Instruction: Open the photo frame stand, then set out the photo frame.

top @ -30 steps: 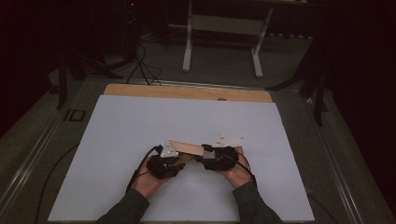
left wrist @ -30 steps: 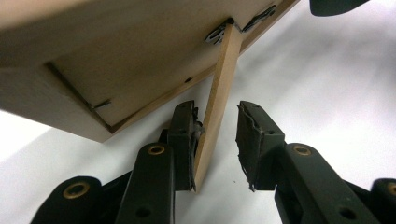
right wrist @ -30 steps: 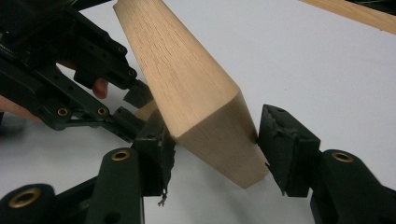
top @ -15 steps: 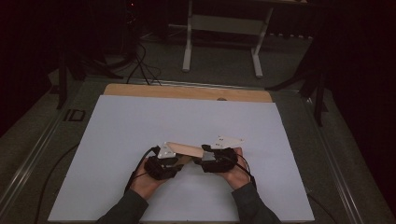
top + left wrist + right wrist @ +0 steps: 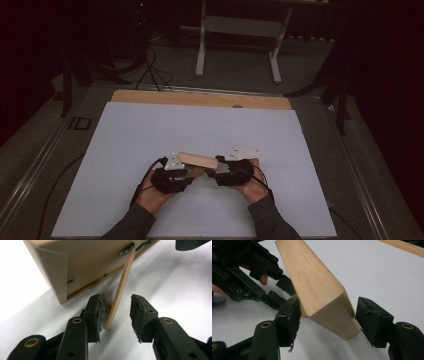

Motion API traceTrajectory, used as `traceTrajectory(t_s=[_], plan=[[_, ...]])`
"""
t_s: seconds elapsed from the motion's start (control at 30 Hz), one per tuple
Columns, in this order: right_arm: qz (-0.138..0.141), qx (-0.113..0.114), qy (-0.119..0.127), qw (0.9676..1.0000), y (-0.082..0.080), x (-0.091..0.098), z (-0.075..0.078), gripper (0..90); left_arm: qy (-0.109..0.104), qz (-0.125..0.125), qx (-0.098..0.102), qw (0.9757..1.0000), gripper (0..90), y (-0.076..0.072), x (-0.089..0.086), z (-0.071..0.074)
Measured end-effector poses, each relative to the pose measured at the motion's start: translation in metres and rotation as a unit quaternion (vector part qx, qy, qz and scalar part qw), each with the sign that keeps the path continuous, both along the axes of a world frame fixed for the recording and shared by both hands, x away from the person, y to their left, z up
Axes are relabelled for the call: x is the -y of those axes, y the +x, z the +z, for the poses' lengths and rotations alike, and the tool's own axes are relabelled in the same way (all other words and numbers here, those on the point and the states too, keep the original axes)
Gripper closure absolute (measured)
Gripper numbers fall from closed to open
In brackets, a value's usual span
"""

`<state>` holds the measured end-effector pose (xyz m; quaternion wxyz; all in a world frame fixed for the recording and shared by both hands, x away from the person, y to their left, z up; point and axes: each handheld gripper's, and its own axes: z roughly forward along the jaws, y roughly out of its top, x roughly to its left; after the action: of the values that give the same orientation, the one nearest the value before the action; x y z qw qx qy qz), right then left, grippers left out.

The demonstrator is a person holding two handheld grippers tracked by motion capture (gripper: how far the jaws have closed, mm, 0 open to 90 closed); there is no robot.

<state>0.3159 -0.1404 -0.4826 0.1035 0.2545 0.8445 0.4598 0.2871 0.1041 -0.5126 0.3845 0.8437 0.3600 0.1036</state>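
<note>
My left gripper (image 5: 115,315) has just been opening its fingers (image 5: 93,315), and they now stand released on either side of a thin, pale wooden slat (image 5: 122,287) that leans down from the underside of a light-coloured wooden block (image 5: 82,262). The slat stands between them, free of both pads, its lower end just above the white worktop (image 5: 175,282).

My right gripper (image 5: 327,322) has also just been letting its fingers (image 5: 372,320) spread. The near end of the block (image 5: 322,297) sits between them: the left pad looks to be touching the wood and the right pad is just at its corner, but I cannot tell whether they press on it or only rest against it.

In the high view, my left gripper (image 5: 172,177) and right gripper (image 5: 232,172) face each other near the front middle of the worktop (image 5: 300,200), with the block (image 5: 197,160) bridging them, much as it did a second ago; neither hand has shifted noticeably.

I judge that both grips are easing off together: the folding slat is let go as a prop under the block, and the block seems to be being set to stand on it. If the slat holds, I can draw both grippers back.
</note>
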Motion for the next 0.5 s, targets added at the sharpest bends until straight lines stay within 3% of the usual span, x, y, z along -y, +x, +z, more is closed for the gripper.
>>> traceTrajectory(t_s=[0.5], plan=[[0.0, 0.0, 0.0, 1.0, -0.0017, 0.0054, 0.0033, 35.7, -0.008, 0.005, 0.005, 0.9999, 60.7, -0.0019, -0.0043, 0.003]])
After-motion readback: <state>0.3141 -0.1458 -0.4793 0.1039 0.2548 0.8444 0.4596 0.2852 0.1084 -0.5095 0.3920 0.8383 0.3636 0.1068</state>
